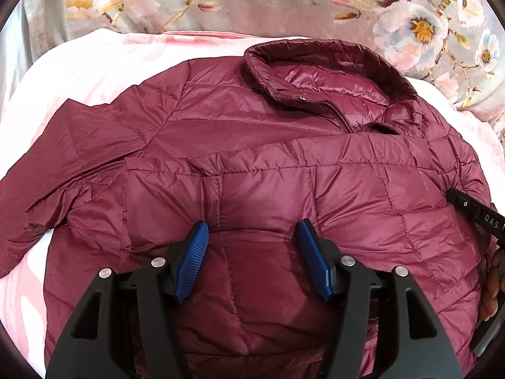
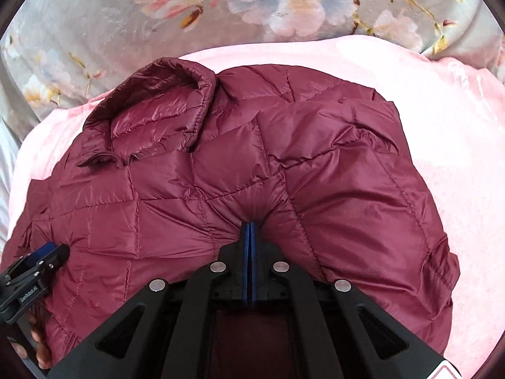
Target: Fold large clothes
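Right now the jacket (image 1: 252,164) lies collar-away on the pink blanket (image 1: 94,63), with one sleeve already laid across the chest and the other sleeve (image 1: 47,170) trailing out to your left. Your right gripper (image 2: 249,225) is pinched tight on a tuck of the quilted shell, the cloth puckering into the closed pads. Your left gripper (image 1: 252,230) stands wide over the lower front, holding nothing, its blue pads (image 1: 194,259) either side of a seam.

To fold well, I'd judge you should close the left gripper on the same layer as the right, level with it, so the fold line runs straight. This shell looks slippery and puffy; take a deep bite and lift low, or the folded sleeve may slide off.

From the left wrist you see the trailing sleeve, the zip (image 1: 328,104) at the collar (image 1: 315,63) and only the tip of the right gripper at the frame edge. From the right wrist you see the grip itself, the bunched right shoulder (image 2: 347,126), and the flowered bedcover (image 2: 94,31) behind.
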The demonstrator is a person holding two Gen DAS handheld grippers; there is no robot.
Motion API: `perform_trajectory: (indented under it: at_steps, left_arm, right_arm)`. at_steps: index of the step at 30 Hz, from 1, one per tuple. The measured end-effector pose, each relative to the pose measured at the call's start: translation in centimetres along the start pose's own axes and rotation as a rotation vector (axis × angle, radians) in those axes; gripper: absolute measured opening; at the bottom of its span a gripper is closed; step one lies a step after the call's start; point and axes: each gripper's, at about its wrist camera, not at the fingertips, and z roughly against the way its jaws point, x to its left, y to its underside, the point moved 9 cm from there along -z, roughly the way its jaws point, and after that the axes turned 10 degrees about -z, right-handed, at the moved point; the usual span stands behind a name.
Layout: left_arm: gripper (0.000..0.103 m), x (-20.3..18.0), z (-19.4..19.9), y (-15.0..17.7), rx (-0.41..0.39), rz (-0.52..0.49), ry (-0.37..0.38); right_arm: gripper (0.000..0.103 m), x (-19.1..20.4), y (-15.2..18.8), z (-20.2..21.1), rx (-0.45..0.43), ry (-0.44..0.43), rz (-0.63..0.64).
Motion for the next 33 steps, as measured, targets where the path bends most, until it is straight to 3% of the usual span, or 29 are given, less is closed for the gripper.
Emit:
perform_trajectory:
  at_steps: [5,9,11,12,15,17,21,23,25,26,29,33]
  left_arm:
    - [0.059,0.0,0.0,0.0,-0.003,-0.005,-0.009]
    - [0.061,0.1,0.2,0.0,-0.003,-0.001,0.0]
    - [0.061,1.0,1.0,0.3,0.011,0.017,-0.001]
    - [0.063,1.9,2.1,0.8,0.01,0.042,0.008]
    - [0.071,4.3,4.1,2.2,0.021,0.069,-0.006]
    - [0.072,6.0,4.7,3.8,0.062,0.07,-0.033]
    - [0.072,8.5,6.2,6.1,0.077,0.112,-0.02]
    - [0.073,11.0,8.7,7.1,0.05,0.171,0.004]
    - [0.088,14.1,10.6,8.1,0.027,0.252,0.015]
    - [0.09,16.6,11.6,8.9,0.014,0.309,0.01]
    - [0.09,23.8,13.4,11.5,0.007,0.45,-0.052]
    - [0.09,33.3,14.5,16.2,0.021,0.684,-0.14]
  right_arm:
    - [0.0,0.3,0.1,0.1,-0.01,0.03,0.023]
    - [0.0,1.2,0.3,1.2,-0.046,0.186,0.093]
    - [0.014,3.0,1.2,2.8,-0.051,0.141,0.088]
    - [0.014,4.8,2.2,3.9,-0.048,0.082,0.105]
    - [0.014,8.6,5.6,4.3,-0.019,0.065,0.213]
    - [0.013,9.3,7.9,2.5,0.035,0.093,0.258]
    - [0.013,9.8,8.1,2.7,-0.006,0.196,0.31]
    - [0.013,10.7,8.8,4.3,0.005,0.14,0.279]
    - [0.013,12.0,10.0,6.3,-0.004,0.09,0.278]
    - [0.013,12.4,10.7,7.1,-0.008,0.072,0.282]
    - [0.015,13.5,14.3,8.6,0.025,0.003,0.29]
    - [0.022,13.8,17.3,8.9,0.044,-0.003,0.289]
